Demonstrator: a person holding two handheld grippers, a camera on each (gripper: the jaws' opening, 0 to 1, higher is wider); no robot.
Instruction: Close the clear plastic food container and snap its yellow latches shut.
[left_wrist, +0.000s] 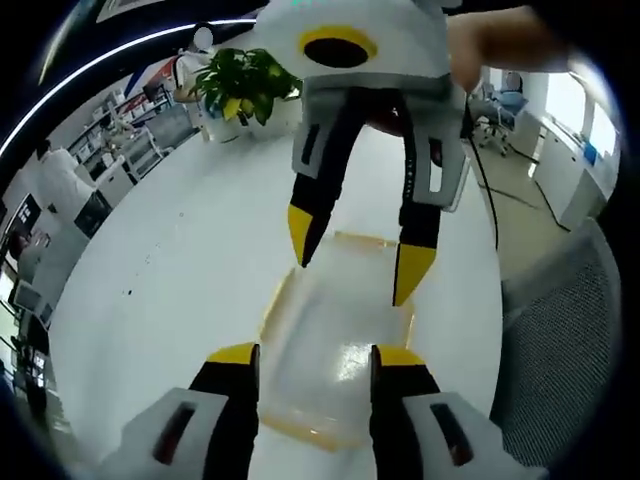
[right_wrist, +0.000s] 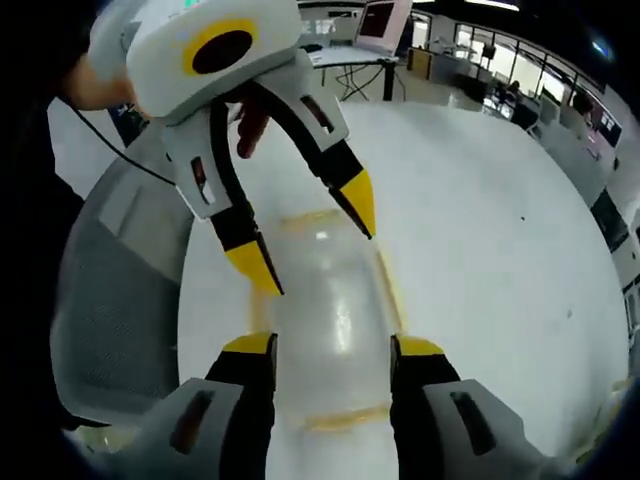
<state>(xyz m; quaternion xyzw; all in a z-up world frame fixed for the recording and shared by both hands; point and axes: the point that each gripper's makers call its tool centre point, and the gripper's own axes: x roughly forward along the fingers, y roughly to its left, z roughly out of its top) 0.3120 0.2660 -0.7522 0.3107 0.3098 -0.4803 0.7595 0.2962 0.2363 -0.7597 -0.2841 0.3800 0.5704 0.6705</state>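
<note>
The clear plastic container (left_wrist: 330, 330) lies flat on the white table, lid on top, with yellow latches (left_wrist: 318, 432) along its edges. My left gripper (left_wrist: 316, 360) is open, its yellow-tipped jaws wide apart over the container's near end. The right gripper (left_wrist: 355, 258) faces it from the far end, also open, tips pointing down at the lid. In the right gripper view the container (right_wrist: 330, 300) runs between my right gripper (right_wrist: 332, 348) and the left gripper (right_wrist: 312, 240), with a yellow latch (right_wrist: 345, 418) at the near edge. Nothing is gripped.
The white table (left_wrist: 180, 260) is wide and round. A grey mesh chair (left_wrist: 565, 350) stands close to the table edge, the same chair (right_wrist: 110, 300) showing in the right gripper view. A potted plant (left_wrist: 245, 80) sits at the table's far side. A hand (right_wrist: 250, 125) holds the left gripper.
</note>
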